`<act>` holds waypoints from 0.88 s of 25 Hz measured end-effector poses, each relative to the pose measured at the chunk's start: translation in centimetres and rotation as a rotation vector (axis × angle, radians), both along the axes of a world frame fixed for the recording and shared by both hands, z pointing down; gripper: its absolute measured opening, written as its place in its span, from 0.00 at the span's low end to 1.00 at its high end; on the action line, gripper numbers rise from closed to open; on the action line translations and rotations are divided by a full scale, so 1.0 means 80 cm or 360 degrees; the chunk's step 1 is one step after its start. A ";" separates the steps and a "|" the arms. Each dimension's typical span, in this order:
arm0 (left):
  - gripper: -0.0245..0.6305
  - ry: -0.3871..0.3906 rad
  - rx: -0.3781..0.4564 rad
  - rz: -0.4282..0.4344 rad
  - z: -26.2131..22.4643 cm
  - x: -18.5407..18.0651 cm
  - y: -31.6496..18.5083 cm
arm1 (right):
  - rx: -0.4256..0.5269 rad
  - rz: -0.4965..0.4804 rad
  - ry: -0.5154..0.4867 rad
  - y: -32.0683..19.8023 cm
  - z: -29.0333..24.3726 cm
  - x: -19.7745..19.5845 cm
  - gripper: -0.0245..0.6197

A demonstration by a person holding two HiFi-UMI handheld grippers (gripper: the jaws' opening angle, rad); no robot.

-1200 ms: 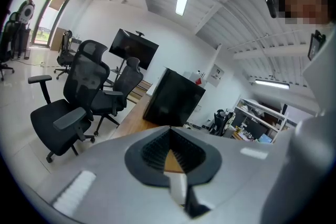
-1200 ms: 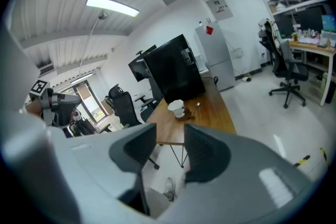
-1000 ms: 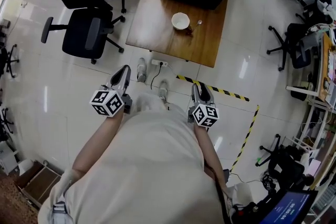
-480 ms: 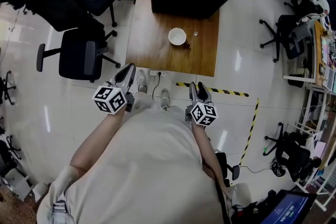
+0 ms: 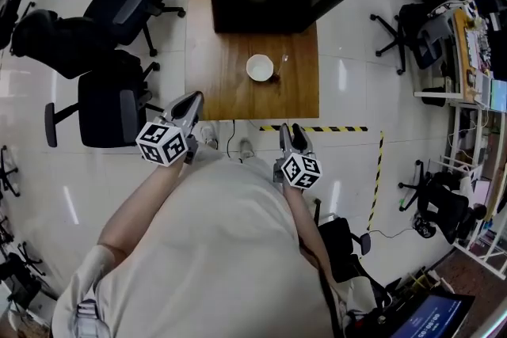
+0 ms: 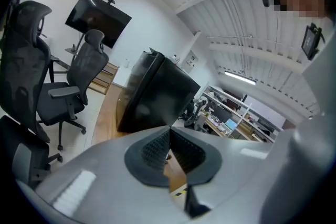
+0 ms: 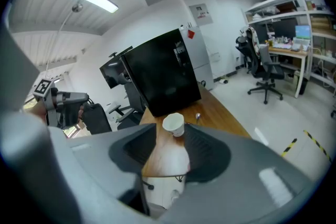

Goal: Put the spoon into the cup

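Since I'm not at the surface [image 5: 218, 83] yet, this looks like the approach. Right tongs [image 5: 295, 132] are spread and empty, left tongs [image 5: 192, 99] pressed together. Cup [image 5: 260, 67] and spoon [image 5: 283, 64] sit well ahead of both. Next I'd reach the right tongs to the spoon.

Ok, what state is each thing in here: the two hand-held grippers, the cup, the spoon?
Left hand-held gripper: jaws shut, nothing between them, held in the air.
Right hand-held gripper: jaws open, nothing between them, held in the air.
Cup: upright on the table, no spoon in it.
Spoon: lying on the table beside the cup, not held.
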State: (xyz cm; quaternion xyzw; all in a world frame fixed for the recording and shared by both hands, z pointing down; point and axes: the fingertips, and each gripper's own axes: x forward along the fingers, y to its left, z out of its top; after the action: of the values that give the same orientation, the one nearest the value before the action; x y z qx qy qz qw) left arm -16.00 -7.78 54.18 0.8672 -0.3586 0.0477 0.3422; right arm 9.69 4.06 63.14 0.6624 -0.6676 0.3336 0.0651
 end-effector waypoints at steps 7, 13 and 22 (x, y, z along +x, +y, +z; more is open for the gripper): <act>0.04 0.0008 -0.0013 0.0230 0.012 0.007 -0.028 | -0.0019 0.0123 0.0049 -0.015 0.004 -0.017 0.29; 0.04 0.0002 0.0037 0.0322 0.007 0.007 -0.051 | -0.0023 0.0240 0.0040 -0.015 0.017 -0.017 0.29; 0.04 -0.0027 0.0044 0.0420 0.007 0.012 -0.036 | -0.0158 0.0224 0.0109 -0.041 0.063 0.004 0.29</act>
State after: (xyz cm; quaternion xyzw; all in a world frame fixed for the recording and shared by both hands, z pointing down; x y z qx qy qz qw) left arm -15.03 -10.64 54.72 0.9110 -0.2448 0.0945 0.3180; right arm 10.03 0.79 68.20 0.7147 -0.5994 0.3471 0.0971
